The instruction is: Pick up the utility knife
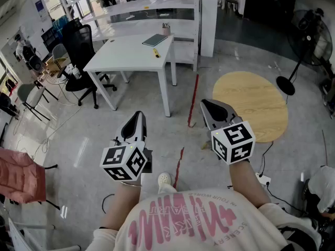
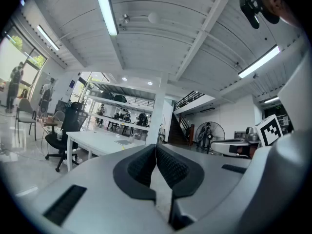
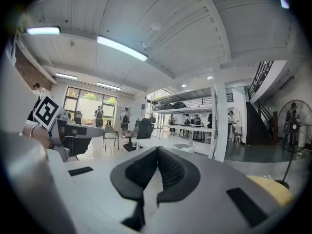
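Note:
A small yellow utility knife (image 1: 155,52) lies on the white table (image 1: 125,54) far ahead of me, near its right edge, beside a teal notebook (image 1: 155,40) and a pen cup (image 1: 166,30). Both grippers are held level in front of my body, well short of the table. My left gripper (image 1: 138,115) is shut with nothing in it, its ribbed pads (image 2: 168,167) meeting. My right gripper (image 1: 205,104) is also shut and empty, pads (image 3: 170,169) together. The table (image 2: 95,140) and the notebook (image 2: 123,142) show small in the left gripper view, and the table (image 3: 163,143) likewise in the right gripper view. I cannot make out the knife in either gripper view.
A black office chair (image 1: 78,48) stands at the table's left. A round wooden tabletop (image 1: 251,103) sits low on the right, with a standing fan (image 1: 306,30) behind it. A white column (image 1: 208,14) and shelves rise beyond the table. A red chair (image 1: 18,174) is at near left. Cables trail on the floor.

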`<state>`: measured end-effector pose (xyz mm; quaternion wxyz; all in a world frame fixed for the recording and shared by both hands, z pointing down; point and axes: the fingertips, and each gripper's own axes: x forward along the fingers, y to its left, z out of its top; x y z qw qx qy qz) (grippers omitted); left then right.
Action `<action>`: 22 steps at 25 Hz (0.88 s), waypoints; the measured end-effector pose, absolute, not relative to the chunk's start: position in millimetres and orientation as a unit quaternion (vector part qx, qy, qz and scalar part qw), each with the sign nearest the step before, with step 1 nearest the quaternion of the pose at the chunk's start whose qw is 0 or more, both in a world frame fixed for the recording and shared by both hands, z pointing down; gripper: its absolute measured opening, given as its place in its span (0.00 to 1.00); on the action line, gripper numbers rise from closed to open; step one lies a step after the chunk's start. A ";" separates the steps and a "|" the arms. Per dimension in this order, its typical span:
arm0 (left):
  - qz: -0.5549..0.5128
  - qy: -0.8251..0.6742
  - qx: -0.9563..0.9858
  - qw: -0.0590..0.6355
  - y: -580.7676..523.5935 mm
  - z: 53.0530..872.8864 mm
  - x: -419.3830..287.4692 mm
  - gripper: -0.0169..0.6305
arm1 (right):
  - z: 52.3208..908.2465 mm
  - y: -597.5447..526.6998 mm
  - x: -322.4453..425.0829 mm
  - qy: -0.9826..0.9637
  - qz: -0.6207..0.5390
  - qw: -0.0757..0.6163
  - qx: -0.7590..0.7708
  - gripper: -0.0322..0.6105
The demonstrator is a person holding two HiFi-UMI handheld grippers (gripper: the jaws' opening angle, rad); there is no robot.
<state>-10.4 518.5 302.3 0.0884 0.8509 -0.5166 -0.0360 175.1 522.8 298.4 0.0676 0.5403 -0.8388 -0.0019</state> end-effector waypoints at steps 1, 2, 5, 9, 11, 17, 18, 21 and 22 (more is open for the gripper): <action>-0.036 -0.517 0.851 0.088 517.6 303.4 -10.0 0.06 | 299.4 522.0 175.9 -0.838 -0.002 0.068 0.541 0.07; -0.035 -0.517 0.850 0.088 516.5 304.6 -9.7 0.06 | 300.4 521.0 176.6 -0.838 -0.002 0.068 0.541 0.07; -0.037 -0.517 0.850 0.095 512.1 309.9 -12.5 0.06 | 304.2 516.0 176.3 -0.837 0.003 0.069 0.543 0.07; -0.035 -0.518 0.848 0.101 499.0 316.3 -23.1 0.06 | 310.5 500.7 168.8 -0.836 0.016 0.069 0.544 0.07; -0.036 -0.516 0.849 0.105 487.6 317.3 -27.2 0.06 | 312.7 490.5 163.7 -0.835 0.021 0.072 0.544 0.07; -0.033 -0.499 0.859 0.110 421.5 315.2 -30.8 0.06 | 313.9 432.5 156.7 -0.829 0.033 0.069 0.554 0.08; -0.033 -0.495 0.861 0.109 408.4 312.4 -30.5 0.06 | 311.5 420.5 157.4 -0.827 0.038 0.063 0.557 0.08; -0.035 -0.482 0.870 0.100 371.9 297.5 -33.7 0.06 | 301.8 387.6 154.8 -0.823 0.057 0.036 0.564 0.08; -0.036 -0.478 0.873 0.095 359.6 291.4 -37.1 0.06 | 298.0 375.9 151.8 -0.822 0.064 0.027 0.566 0.08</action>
